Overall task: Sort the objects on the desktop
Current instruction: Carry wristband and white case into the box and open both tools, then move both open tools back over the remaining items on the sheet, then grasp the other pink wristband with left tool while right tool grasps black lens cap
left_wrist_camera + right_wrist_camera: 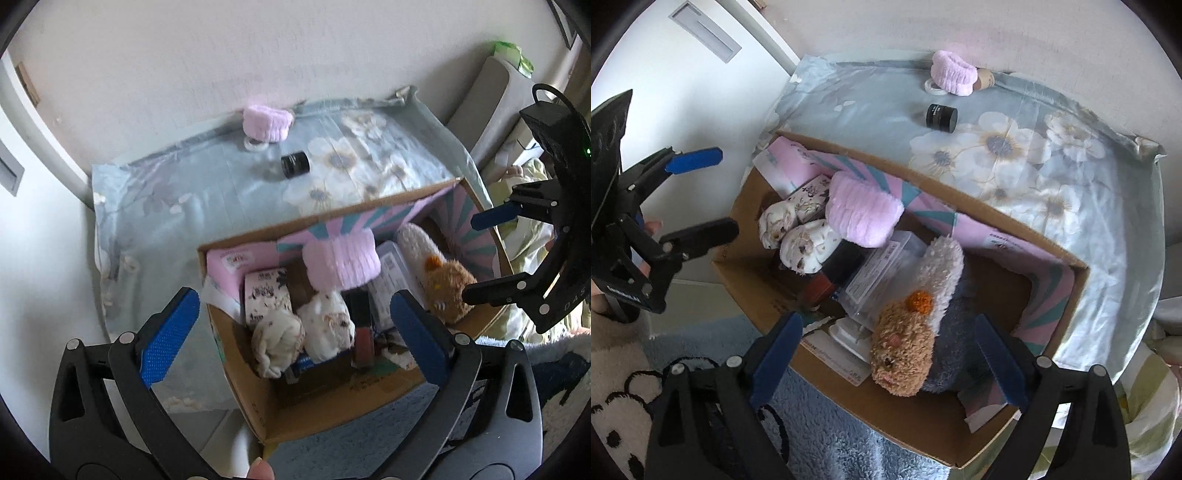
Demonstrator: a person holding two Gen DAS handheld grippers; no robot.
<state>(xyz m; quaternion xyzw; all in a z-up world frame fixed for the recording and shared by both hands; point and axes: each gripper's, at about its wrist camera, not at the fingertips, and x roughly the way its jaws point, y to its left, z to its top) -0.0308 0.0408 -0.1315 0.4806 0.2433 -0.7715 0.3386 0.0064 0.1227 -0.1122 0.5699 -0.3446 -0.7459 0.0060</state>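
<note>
A brown corrugated cardboard box lined with pink-and-teal printed card sits open on a pale blue floral cloth. Inside, a fluffy ribbed pink wristband lies on top of the pile at about 11 o'clock in the right wrist view, touching two rolled cream speckled socks at its 8 o'clock. A curly brown plush bear rests at 6 o'clock against a white fleecy cloth, with a clear plastic case between bear and socks.

On the cloth, well apart from the box, a second fuzzy pink wristband leans at the wall at 12 o'clock, a small black cylindrical jar just beside it.

The left gripper hovers over the box, its blue dimpled pads spread wide and empty. The right gripper is likewise spread wide, holding nothing.
</note>
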